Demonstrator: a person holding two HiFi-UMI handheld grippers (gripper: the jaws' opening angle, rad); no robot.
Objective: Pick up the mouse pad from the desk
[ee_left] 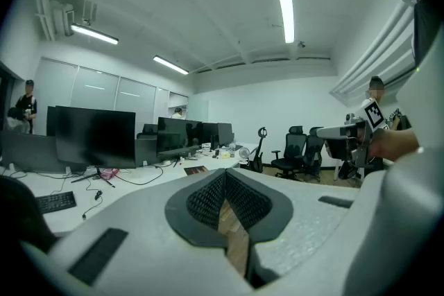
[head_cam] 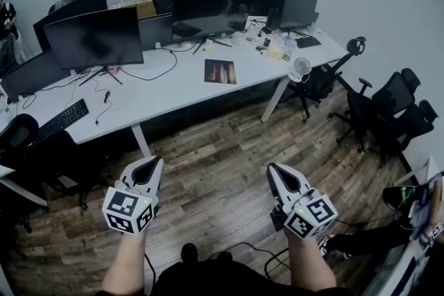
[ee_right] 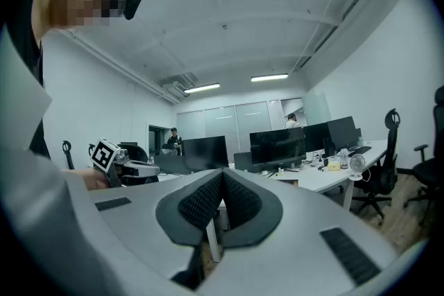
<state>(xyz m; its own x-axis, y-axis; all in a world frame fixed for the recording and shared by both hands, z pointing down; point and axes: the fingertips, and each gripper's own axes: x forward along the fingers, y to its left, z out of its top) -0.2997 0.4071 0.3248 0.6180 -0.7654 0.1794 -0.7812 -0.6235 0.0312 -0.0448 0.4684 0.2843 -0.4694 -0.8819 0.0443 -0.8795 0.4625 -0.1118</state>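
The mouse pad (head_cam: 220, 71) is a dark brownish rectangle lying flat on the long white desk (head_cam: 173, 90), in front of the middle monitors. In the left gripper view the mouse pad (ee_left: 196, 170) shows small on the desk, just left of the jaw tips. My left gripper (head_cam: 148, 164) and right gripper (head_cam: 275, 170) hang side by side over the wooden floor, well short of the desk. Both are shut with nothing between the jaws. The left gripper (ee_left: 223, 173) points at the desk, and the right gripper (ee_right: 222, 173) points level toward the monitors.
Several dark monitors (head_cam: 94, 35) line the desk, with a keyboard (head_cam: 62, 120) at the left and a small fan (head_cam: 300, 67) at the right end. Black office chairs (head_cam: 388, 111) stand to the right. A white desk leg (head_cam: 141, 140) is ahead. People stand at the back.
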